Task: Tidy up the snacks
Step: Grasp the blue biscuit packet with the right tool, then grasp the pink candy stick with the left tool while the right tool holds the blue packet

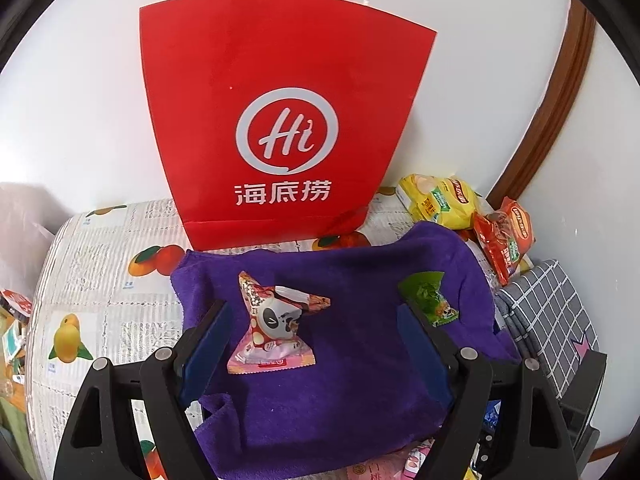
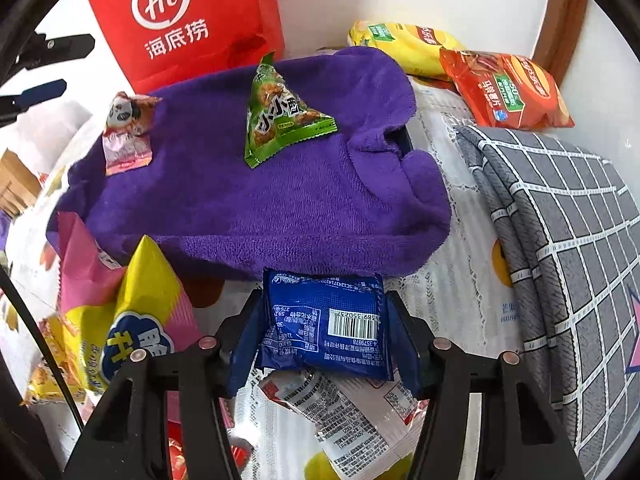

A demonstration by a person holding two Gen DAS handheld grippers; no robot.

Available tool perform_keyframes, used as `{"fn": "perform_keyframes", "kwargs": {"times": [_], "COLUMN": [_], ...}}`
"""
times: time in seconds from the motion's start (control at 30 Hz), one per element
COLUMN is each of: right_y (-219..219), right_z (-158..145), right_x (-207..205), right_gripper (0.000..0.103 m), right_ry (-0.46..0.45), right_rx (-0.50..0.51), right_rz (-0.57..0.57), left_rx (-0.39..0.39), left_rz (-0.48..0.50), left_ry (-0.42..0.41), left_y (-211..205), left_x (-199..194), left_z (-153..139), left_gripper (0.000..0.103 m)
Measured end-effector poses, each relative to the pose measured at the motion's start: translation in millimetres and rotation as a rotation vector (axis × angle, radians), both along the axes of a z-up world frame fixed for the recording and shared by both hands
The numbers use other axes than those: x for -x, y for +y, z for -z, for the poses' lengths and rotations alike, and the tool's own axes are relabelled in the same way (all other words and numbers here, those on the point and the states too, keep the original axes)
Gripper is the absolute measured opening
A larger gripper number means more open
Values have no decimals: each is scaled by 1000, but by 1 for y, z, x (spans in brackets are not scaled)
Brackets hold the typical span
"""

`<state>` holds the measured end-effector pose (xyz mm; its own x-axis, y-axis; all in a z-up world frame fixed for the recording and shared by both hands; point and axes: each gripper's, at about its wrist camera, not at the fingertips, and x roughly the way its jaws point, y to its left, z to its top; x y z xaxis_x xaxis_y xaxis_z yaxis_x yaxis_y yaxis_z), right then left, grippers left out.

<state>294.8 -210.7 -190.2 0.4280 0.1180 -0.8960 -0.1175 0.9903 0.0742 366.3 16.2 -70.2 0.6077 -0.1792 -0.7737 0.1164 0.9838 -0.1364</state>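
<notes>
A purple towel [image 1: 344, 344] covers a raised block on the table. On it lie a pink panda-print snack packet [image 1: 276, 324] and a green triangular snack packet [image 1: 430, 296]. My left gripper [image 1: 316, 344] is open just above the towel, with the pink packet between its fingers but nearer the left one. In the right wrist view the towel [image 2: 256, 200], pink packet [image 2: 128, 136] and green packet [image 2: 280, 112] show again. My right gripper [image 2: 324, 324] is shut on a blue snack packet [image 2: 328, 320], held in front of the towel.
A red paper bag [image 1: 280, 120] stands against the wall behind the towel. Yellow [image 2: 404, 46] and red [image 2: 504, 90] chip bags lie at the back right. A grey checked cloth [image 2: 560, 240] is on the right. Yellow-pink [image 2: 132, 320] and white [image 2: 340, 420] packets lie in front.
</notes>
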Motion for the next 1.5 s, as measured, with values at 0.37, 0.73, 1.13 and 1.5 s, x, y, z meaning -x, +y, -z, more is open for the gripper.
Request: {"fn": "perform_keyframes", "kwargs": {"times": [0.37, 0.73, 1.13, 1.5], "right_y": [5, 8, 19, 28], "right_z": [-50, -94, -105, -101], "right_x": [33, 78, 123, 149], "right_gripper": [56, 56, 56, 56], "right_ry": [-79, -149, -160, -163], "right_rx": [-57, -121, -192, -212], "right_rz": [20, 77, 118, 134], "left_rx": [48, 16, -22, -19], "left_rz": [18, 25, -7, 12], "left_ry": [-22, -32, 22, 63], "left_y": [4, 26, 71, 84], "left_x": [25, 98, 150, 171], "left_z": [-22, -29, -3, 32], "left_gripper": [83, 83, 82, 82]}}
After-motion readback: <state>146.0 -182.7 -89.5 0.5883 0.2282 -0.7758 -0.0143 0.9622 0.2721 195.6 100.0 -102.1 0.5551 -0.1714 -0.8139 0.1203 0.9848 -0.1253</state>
